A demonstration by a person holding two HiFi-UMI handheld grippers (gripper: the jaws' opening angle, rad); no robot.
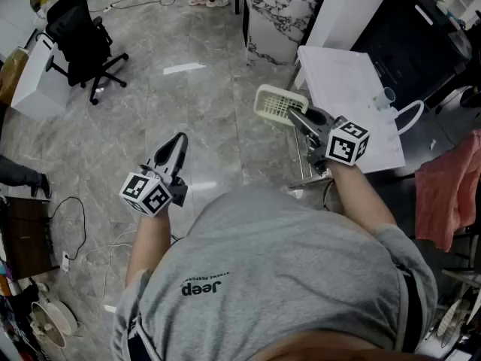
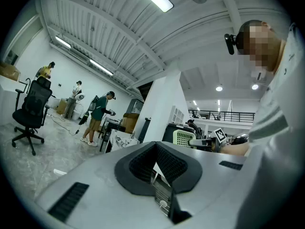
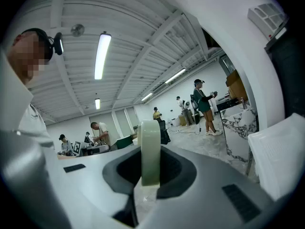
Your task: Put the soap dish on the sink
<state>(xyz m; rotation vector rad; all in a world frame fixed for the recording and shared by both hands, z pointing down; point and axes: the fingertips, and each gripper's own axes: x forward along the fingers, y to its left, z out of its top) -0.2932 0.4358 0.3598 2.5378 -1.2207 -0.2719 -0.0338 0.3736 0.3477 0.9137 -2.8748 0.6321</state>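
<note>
While head view shows slats | soap dish (image 1: 274, 102) appears edge-on, clamped in right gripper (image 1: 294, 116) jaws | left gripper (image 1: 177, 141) jaws closed.

- From my feed the floor (image 1: 188, 111) is glossy grey marble-look tile with a light glare on it.
- A black office chair (image 1: 83, 43) sits far left beside a white cabinet (image 1: 34, 81).
- There's a veined marble counter (image 1: 274, 13) up top.
- The ribbed ceiling (image 3: 143, 37) has lit tube lights (image 3: 102, 54).

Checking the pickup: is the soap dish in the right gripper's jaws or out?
In. The right gripper pinches the pale green rim of the soap dish; the head view shows it carried in the air.
</note>
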